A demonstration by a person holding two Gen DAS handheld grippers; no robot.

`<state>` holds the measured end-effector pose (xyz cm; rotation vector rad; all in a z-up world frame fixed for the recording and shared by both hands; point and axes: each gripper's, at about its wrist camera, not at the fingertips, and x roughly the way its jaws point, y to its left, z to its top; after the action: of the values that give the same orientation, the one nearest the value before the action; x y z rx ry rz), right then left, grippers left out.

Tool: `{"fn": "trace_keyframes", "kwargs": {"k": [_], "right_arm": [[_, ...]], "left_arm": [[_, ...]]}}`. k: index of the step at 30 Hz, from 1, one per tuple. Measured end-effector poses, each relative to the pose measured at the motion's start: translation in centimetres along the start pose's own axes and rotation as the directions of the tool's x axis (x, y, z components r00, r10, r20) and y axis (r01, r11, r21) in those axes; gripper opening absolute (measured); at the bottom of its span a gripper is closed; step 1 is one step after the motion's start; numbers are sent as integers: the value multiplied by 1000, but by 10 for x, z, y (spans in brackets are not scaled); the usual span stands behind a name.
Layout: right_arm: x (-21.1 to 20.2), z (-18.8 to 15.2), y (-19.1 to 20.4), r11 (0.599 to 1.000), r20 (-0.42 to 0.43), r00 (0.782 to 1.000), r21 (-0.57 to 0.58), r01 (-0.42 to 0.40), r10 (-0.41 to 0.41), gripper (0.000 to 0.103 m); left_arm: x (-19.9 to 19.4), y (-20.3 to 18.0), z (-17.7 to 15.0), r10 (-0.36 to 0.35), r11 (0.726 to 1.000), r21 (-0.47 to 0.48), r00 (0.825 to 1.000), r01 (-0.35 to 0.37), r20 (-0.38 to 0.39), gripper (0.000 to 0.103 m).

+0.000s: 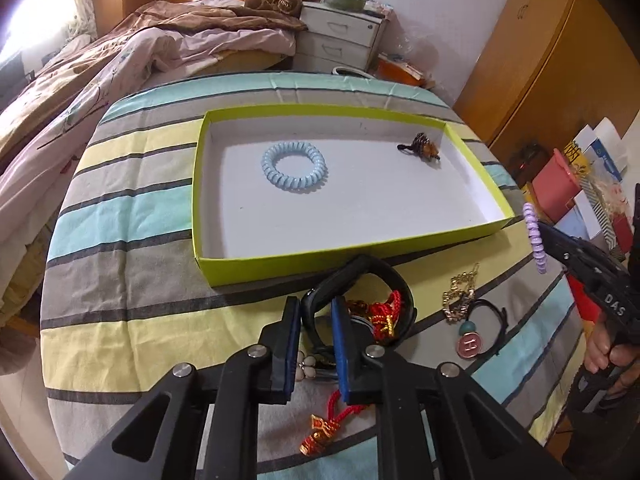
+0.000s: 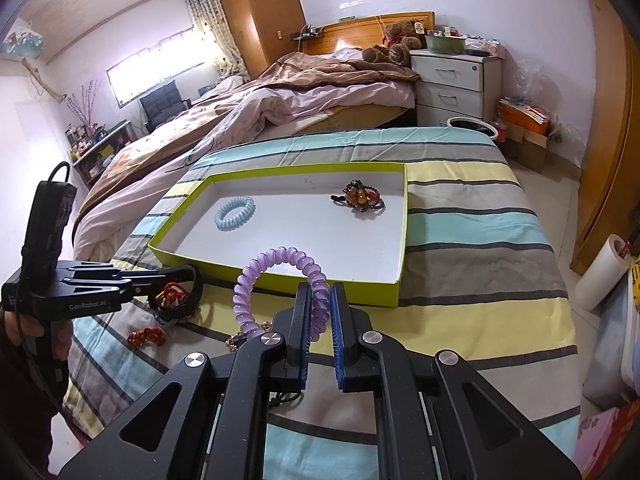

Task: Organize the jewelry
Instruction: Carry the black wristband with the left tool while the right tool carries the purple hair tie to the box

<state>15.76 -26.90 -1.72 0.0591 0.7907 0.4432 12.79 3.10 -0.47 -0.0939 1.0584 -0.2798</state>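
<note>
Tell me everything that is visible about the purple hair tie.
The purple hair tie is a spiral coil ring of glossy, translucent plastic, as it looks. The right gripper is shut on one side of it, and the rest of the loop stands upright, above the striped cloth and just before the near wall of the green box. Only the blue pads touch it.
</note>
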Motion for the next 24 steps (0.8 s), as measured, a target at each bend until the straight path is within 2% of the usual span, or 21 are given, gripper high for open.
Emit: {"fn": "trace_keyframes", "kwargs": {"k": [8,13,24], "right_arm": [[-6,3,3,1000,14,1000,3,4,-4,10],[-9,10,5,1000,29,1000,-4,12,-12,10],[8,60,14,998,50,998,-43,42,-40,10]], "left_arm": [[-22,-5,-2,-13,1000,2,998,13,60,15],[-38,-5,11,-15,1000,-6,994,16,106,15],[-40,12,53,10,998,-59,989,-1,147,16]]}}
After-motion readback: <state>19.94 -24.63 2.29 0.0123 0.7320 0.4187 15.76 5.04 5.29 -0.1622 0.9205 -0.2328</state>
